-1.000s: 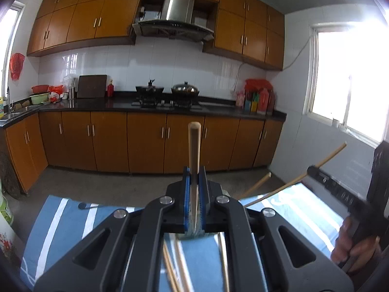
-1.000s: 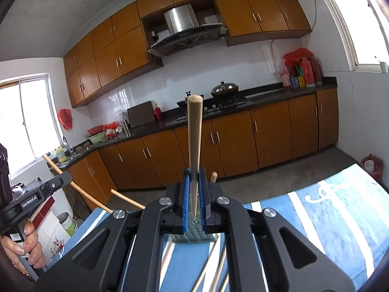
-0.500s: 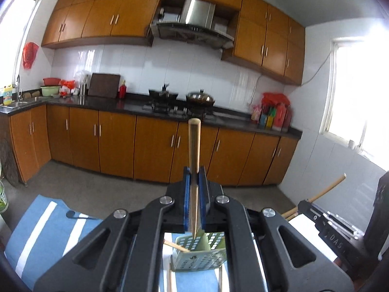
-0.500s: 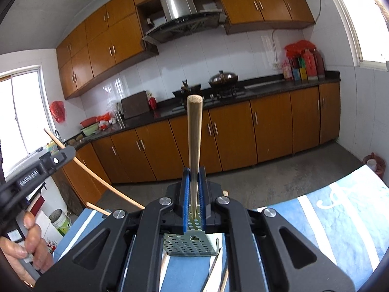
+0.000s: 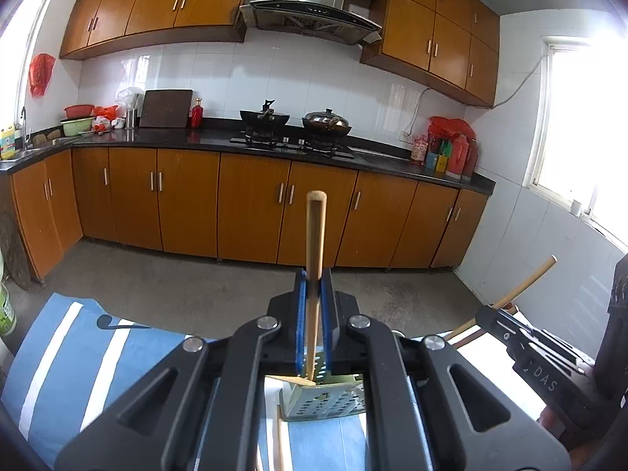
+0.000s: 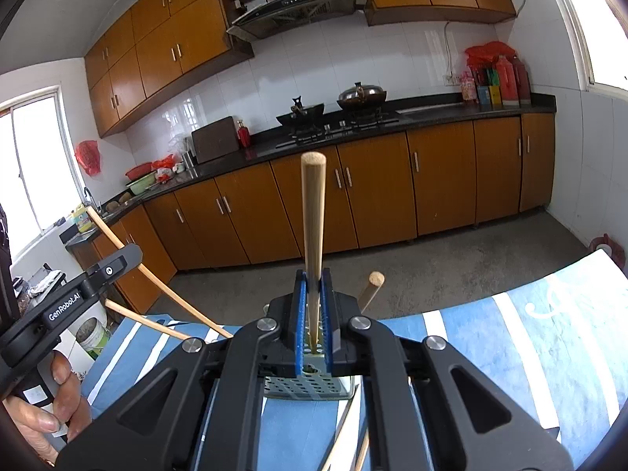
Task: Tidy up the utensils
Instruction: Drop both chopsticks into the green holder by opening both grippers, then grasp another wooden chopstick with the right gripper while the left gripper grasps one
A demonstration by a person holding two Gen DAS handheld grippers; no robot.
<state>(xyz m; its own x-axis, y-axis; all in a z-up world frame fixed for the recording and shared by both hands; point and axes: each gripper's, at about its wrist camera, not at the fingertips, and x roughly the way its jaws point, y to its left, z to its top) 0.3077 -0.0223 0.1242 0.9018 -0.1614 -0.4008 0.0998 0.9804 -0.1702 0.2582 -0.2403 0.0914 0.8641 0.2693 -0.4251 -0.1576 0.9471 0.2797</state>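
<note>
In the left wrist view, the left gripper (image 5: 313, 327) is clamping a wooden chopstick (image 5: 315, 274) upright between its blue pads (image 5: 300, 325), the lower tip hanging just over the open top of a perforated green utensil holder (image 5: 324, 402) that is standing on the blue-and-white striped cloth (image 5: 78, 337) covering the tabletop; another chopstick (image 5: 298, 381) is lying across the holder's rim, and the right gripper (image 5: 506, 327) is entering at the far right with its own stick. In the right wrist view, the right gripper (image 6: 313, 325) is likewise closed on a second wooden chopstick (image 6: 313, 235), its tip pointing down into the same holder (image 6: 306, 386), where a stick already inside (image 6: 371, 288) is leaning out to the right; the left gripper (image 6: 98, 274) is showing at the left edge. Judged from this, the step is dropping both sticks in: each should be kept vertical and centred over the opening, lowered until the tip is well inside, then released one at a time, steering clear of the stick across the rim so the light holder is not tipped.
</note>
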